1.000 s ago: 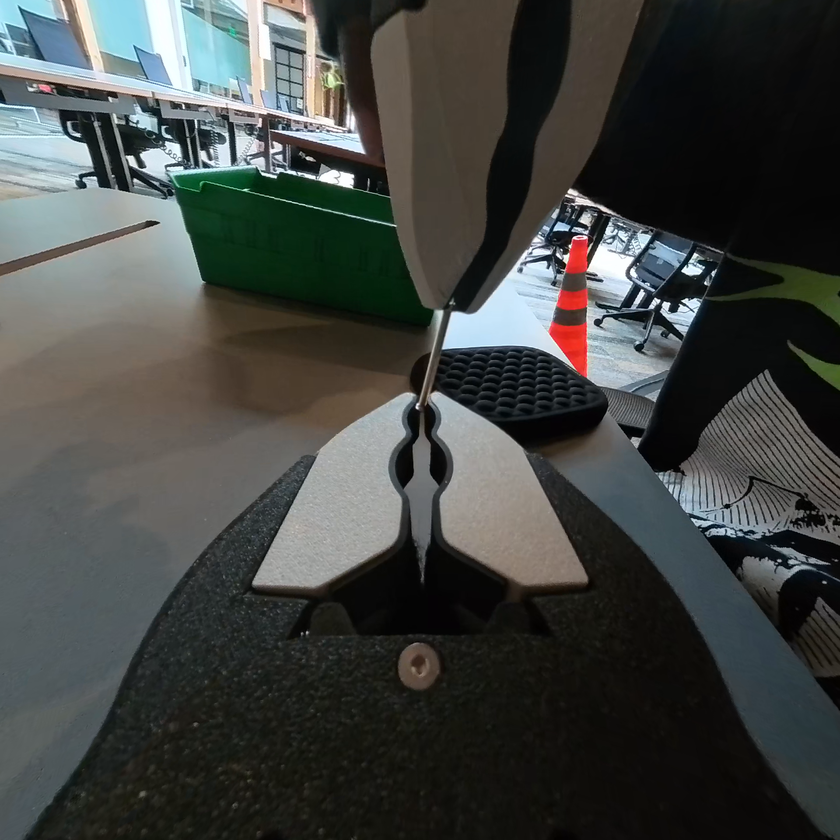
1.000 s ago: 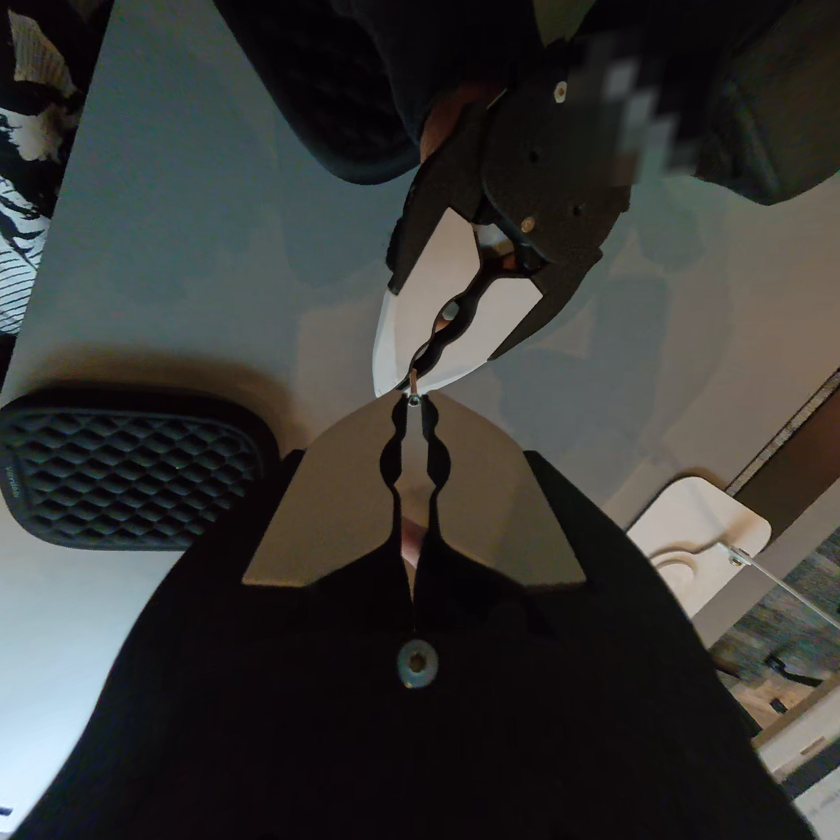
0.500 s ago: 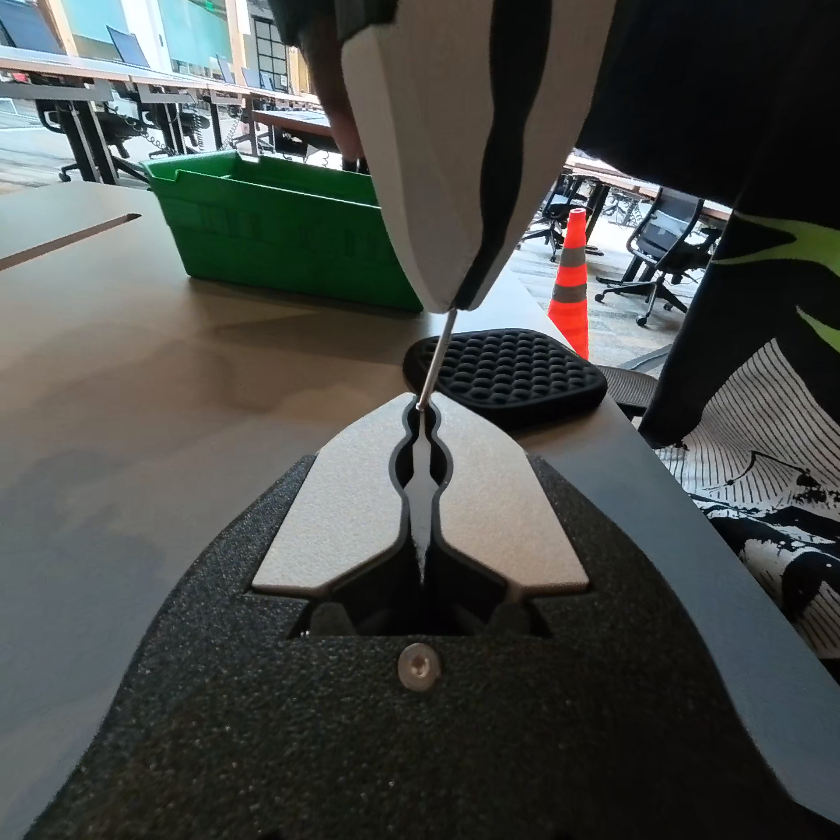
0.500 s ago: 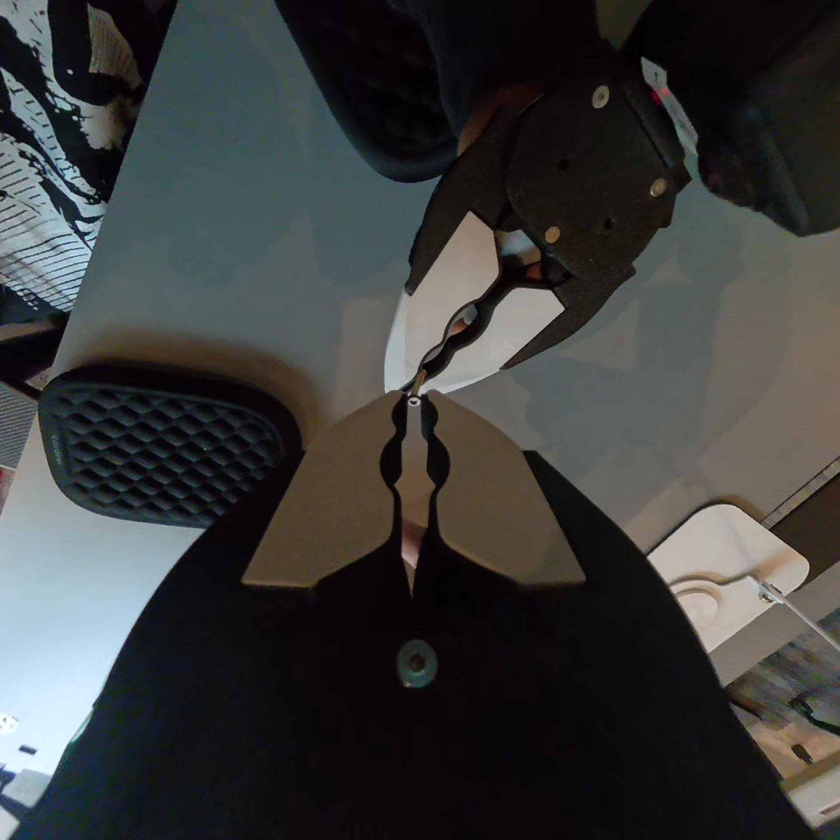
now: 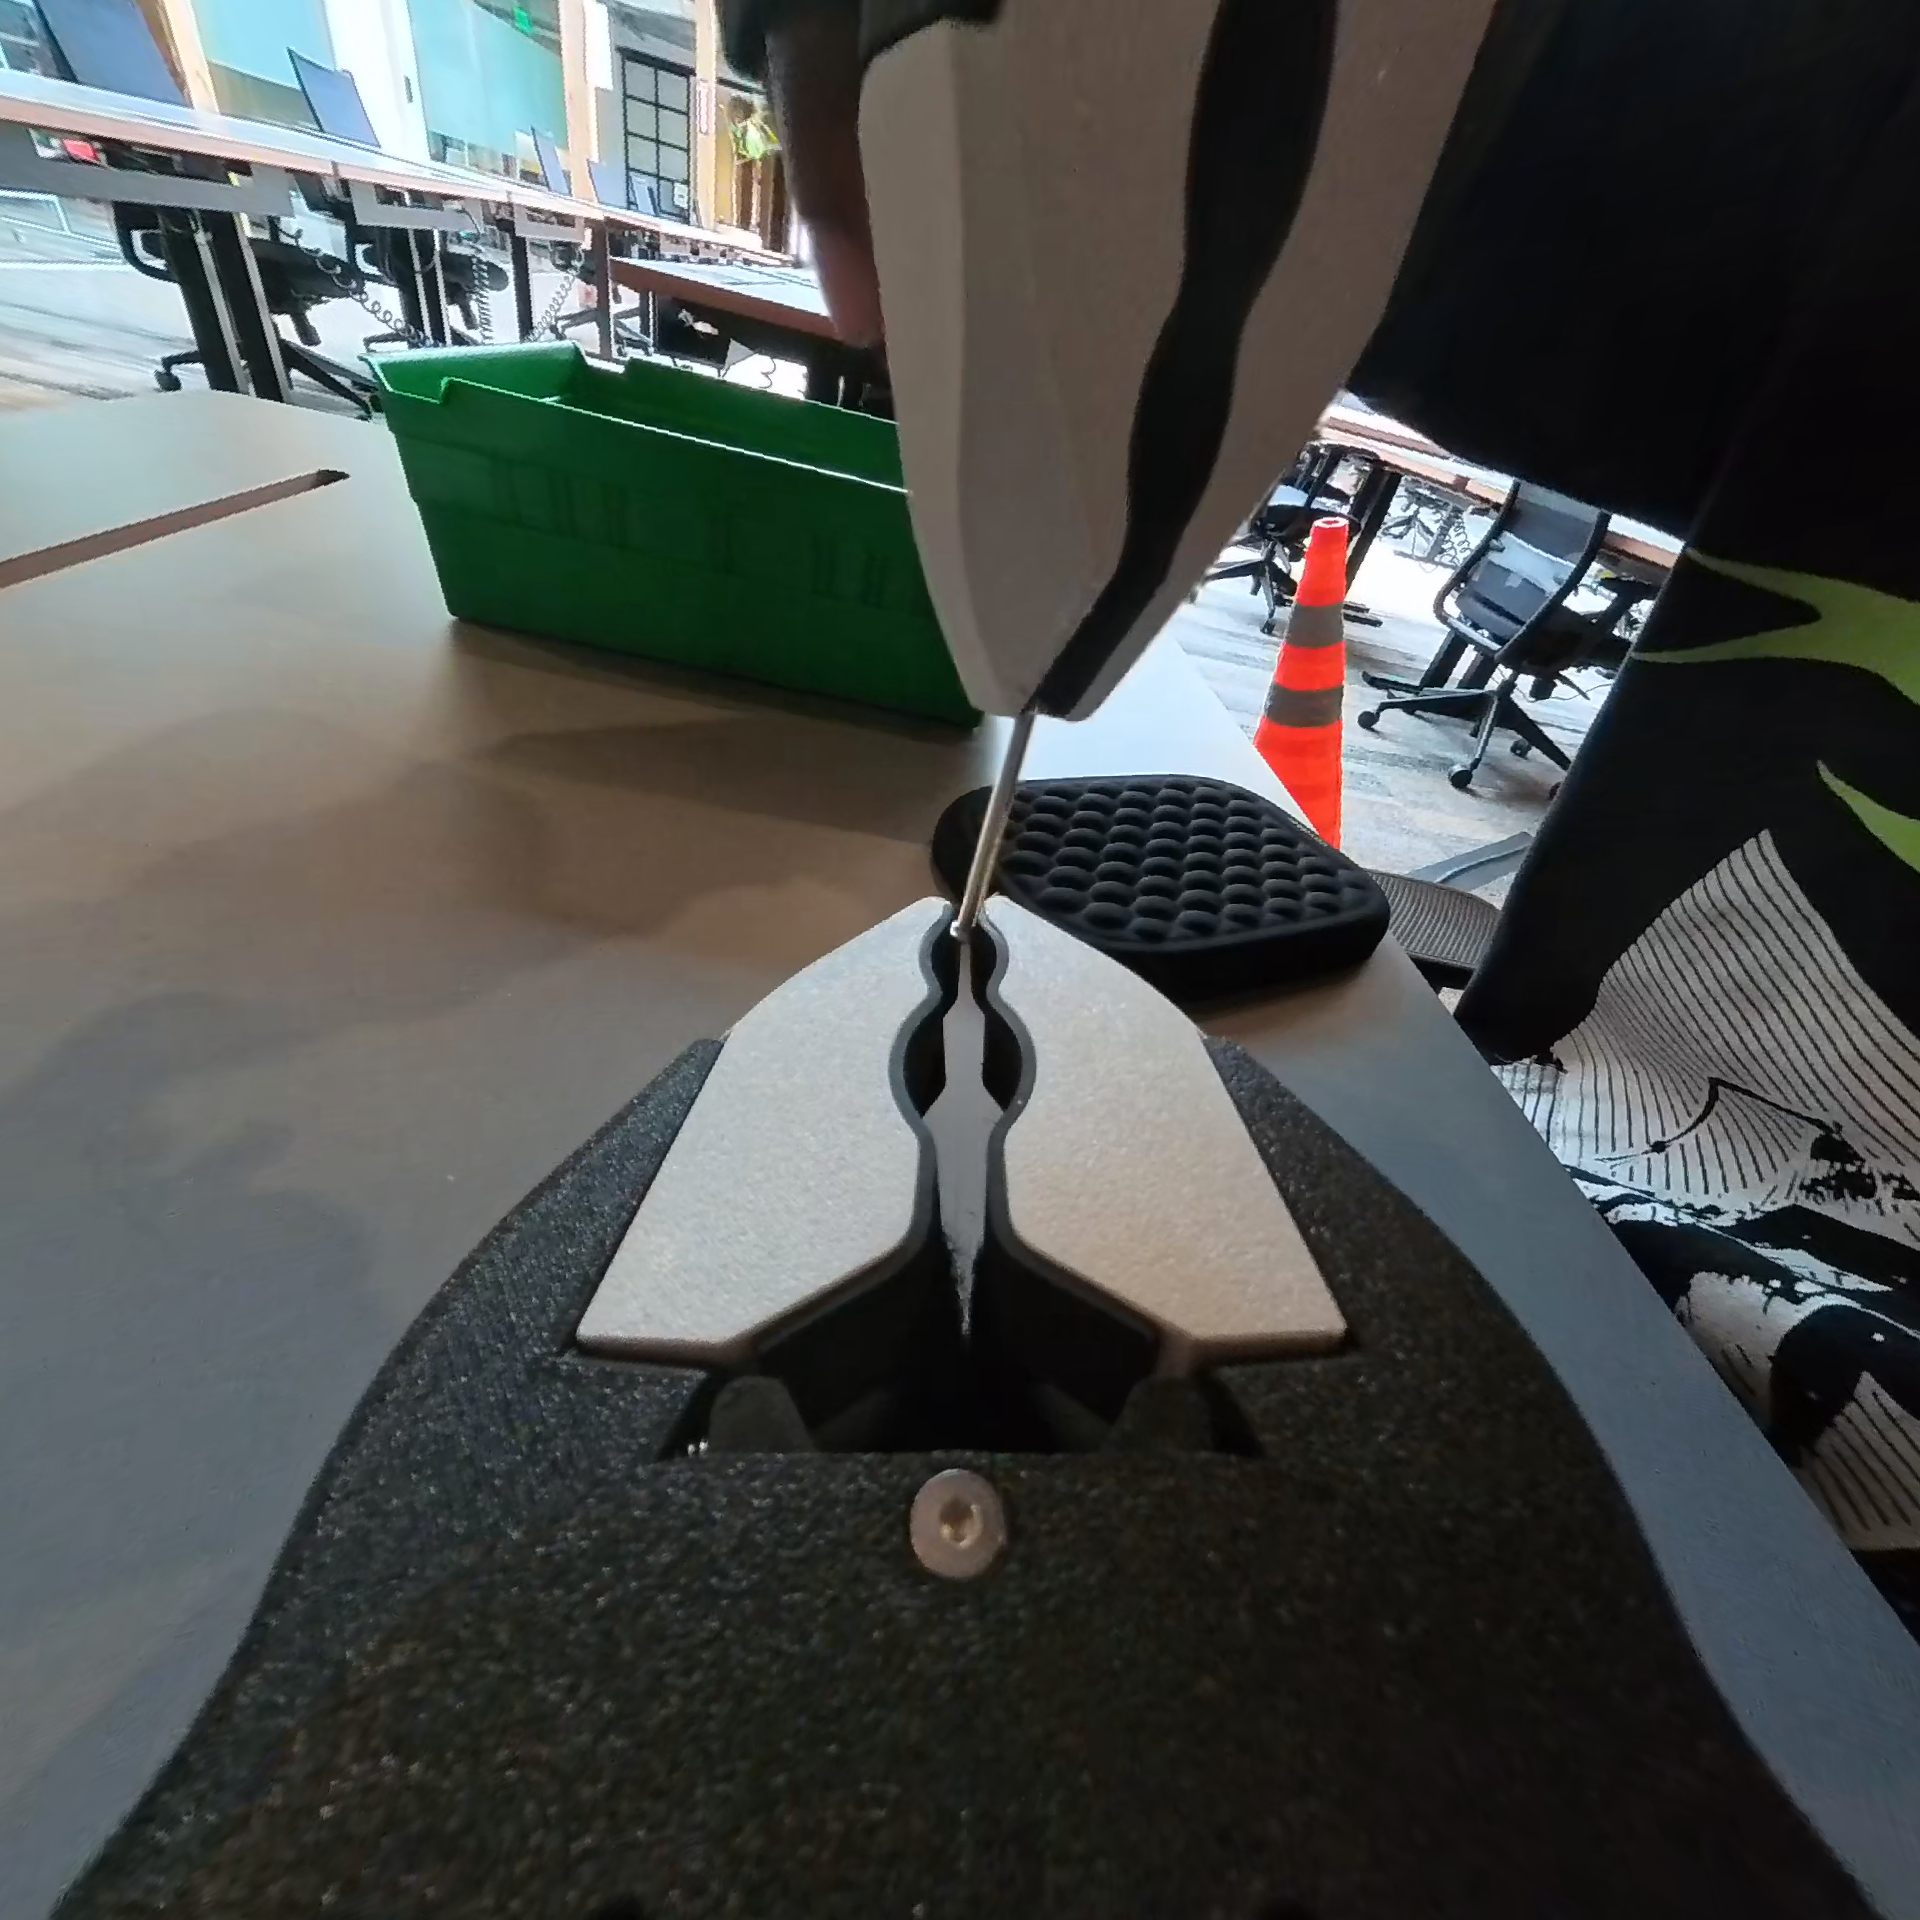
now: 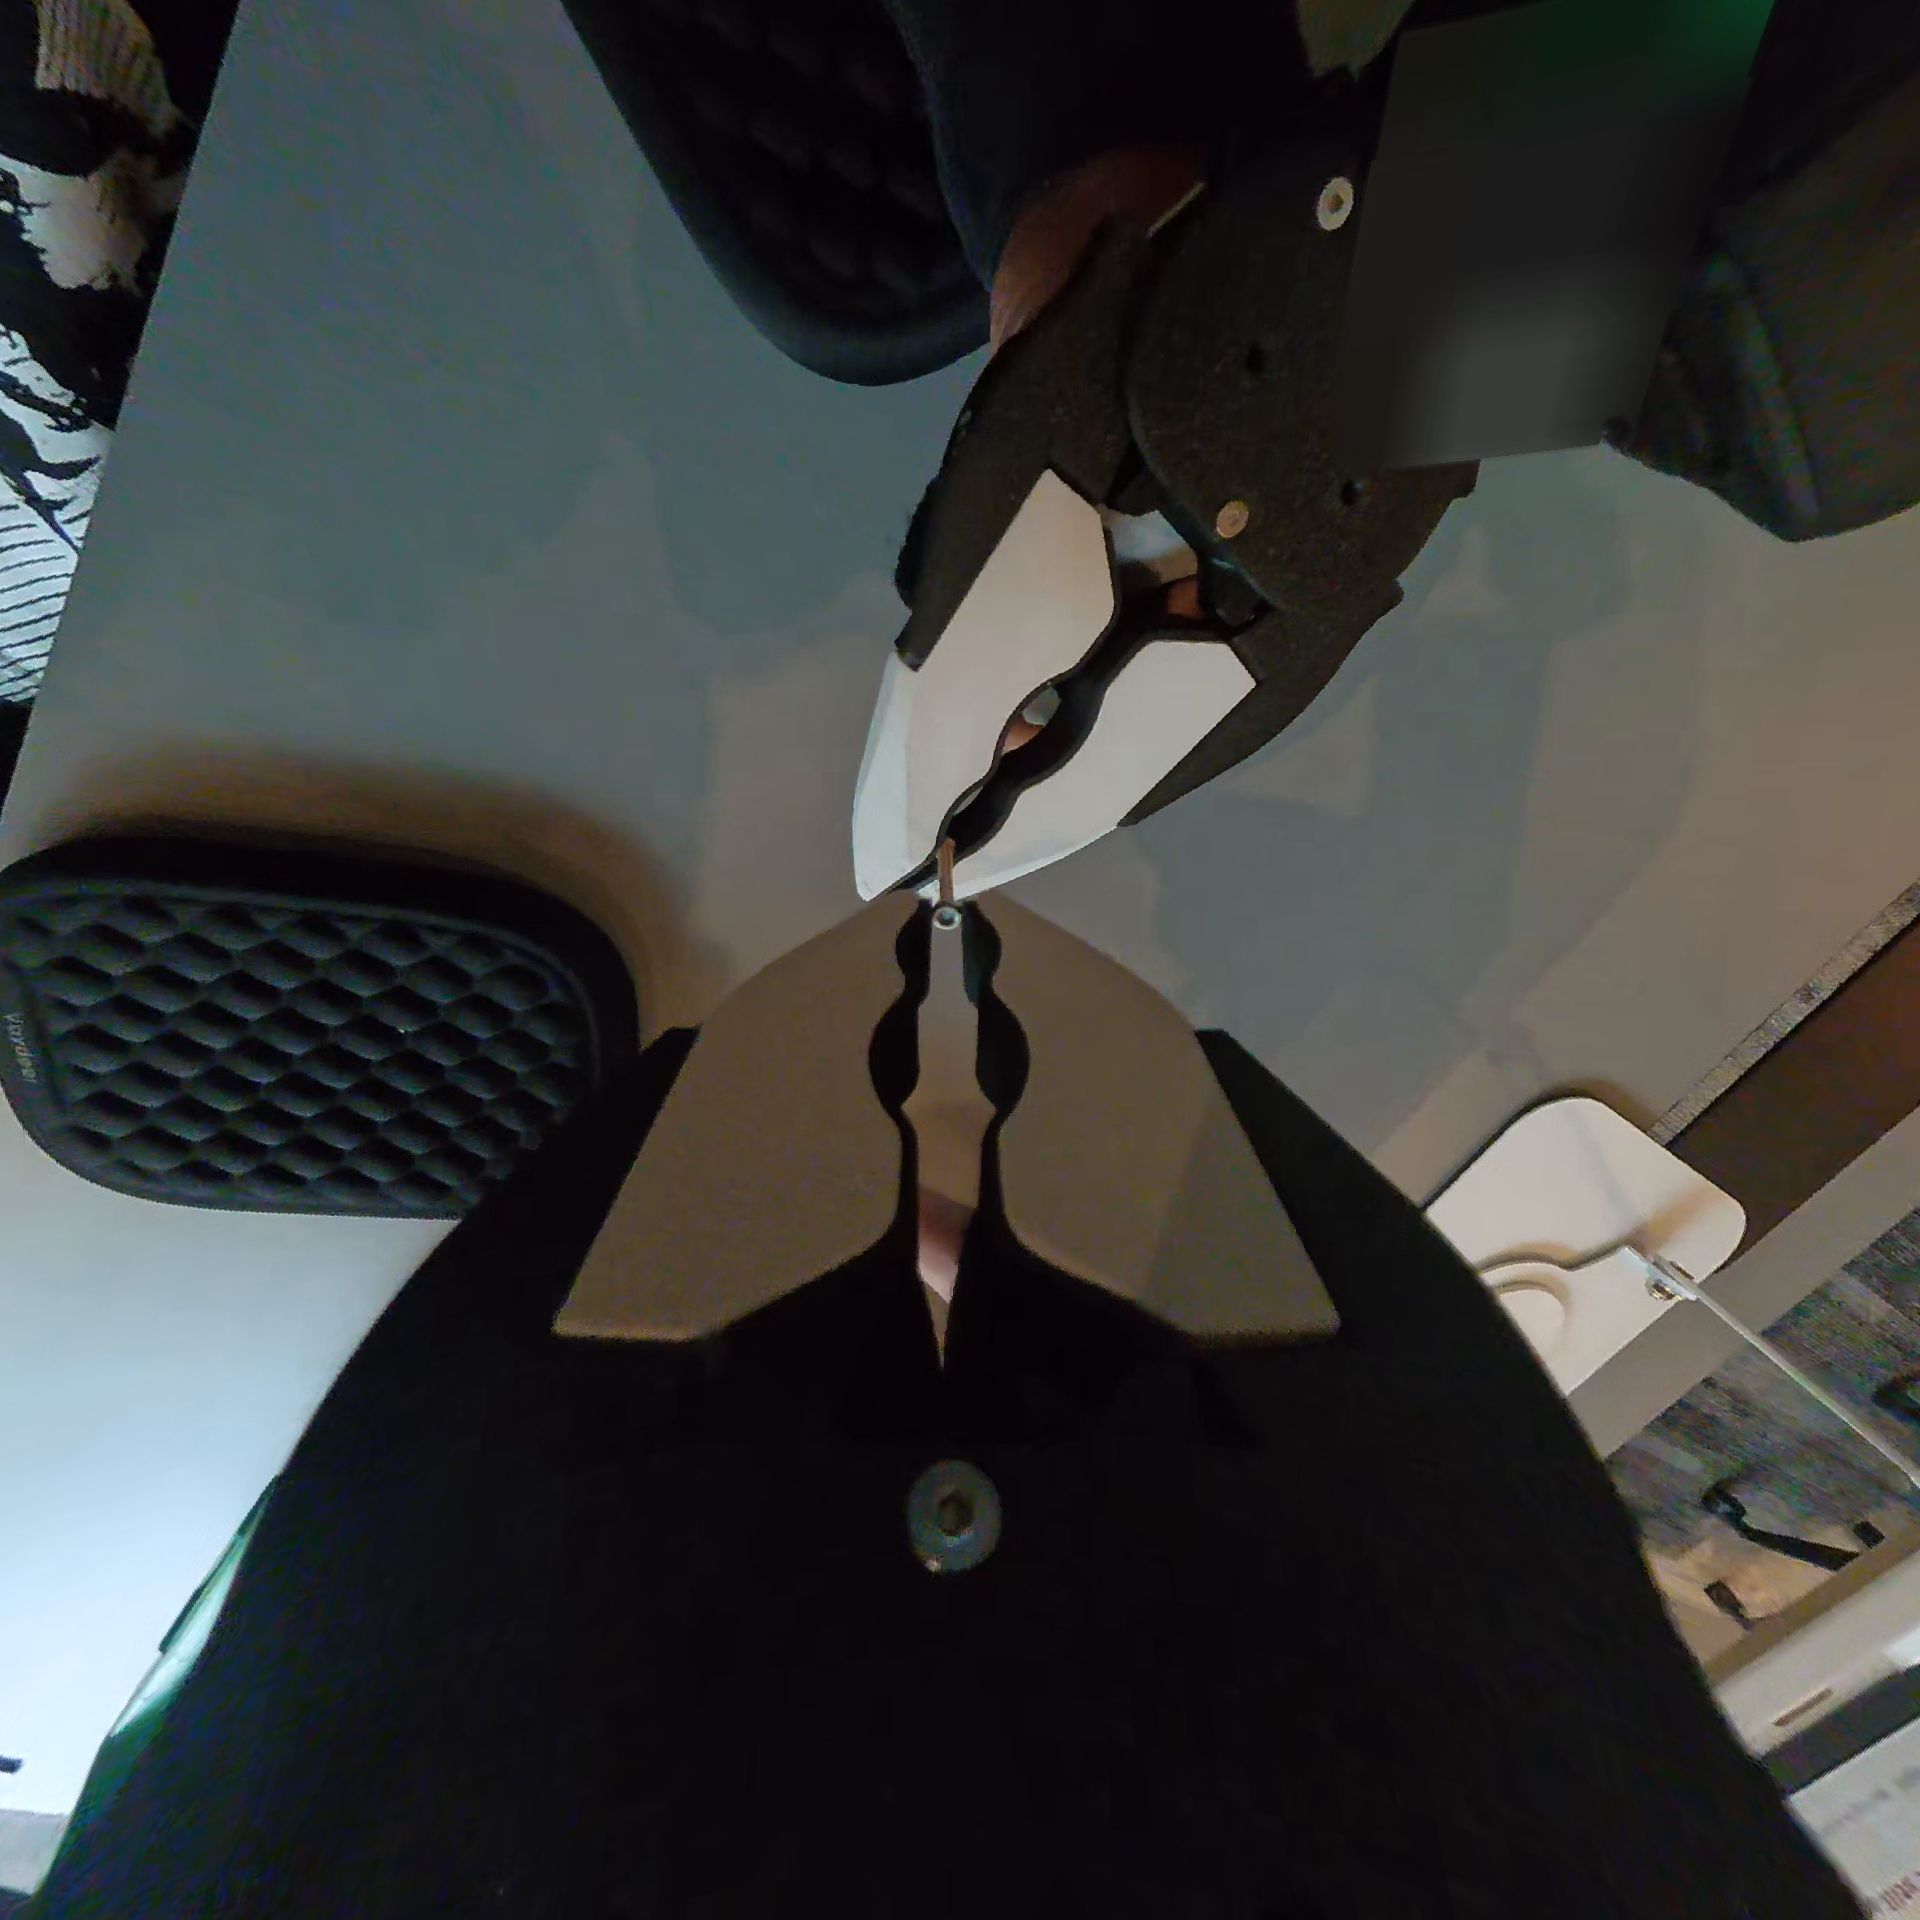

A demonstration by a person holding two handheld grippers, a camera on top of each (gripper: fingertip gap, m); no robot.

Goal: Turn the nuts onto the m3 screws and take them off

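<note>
A thin silver screw (image 5: 992,821) spans the gap between my two grippers above the grey table (image 5: 312,935). My left gripper (image 5: 964,914) is shut on the screw's lower end, where a small knob shows at the fingertips. My right gripper (image 5: 1039,707) comes down from above and is shut on the screw's upper end. In the right wrist view a small silver nut (image 6: 945,918) sits end-on between my right gripper's (image 6: 943,914) fingertips. The screw's shaft (image 6: 947,873) runs from it into the shut tips of the left gripper (image 6: 925,883).
A black honeycomb pad (image 5: 1164,883) lies just beyond the grippers near the table's right edge and also shows in the right wrist view (image 6: 291,1039). A green bin (image 5: 644,551) stands farther back. A person's patterned shirt (image 5: 1714,1091) is at the right. A white holder (image 6: 1579,1226) lies on the table. The gap from one gripper's tips to the other's is roughly 5 centimetres.
My right gripper has twisted about the screw's axis while staying at its upper end. The views sway a little. Both grippers stay shut and the screw stays between them.
</note>
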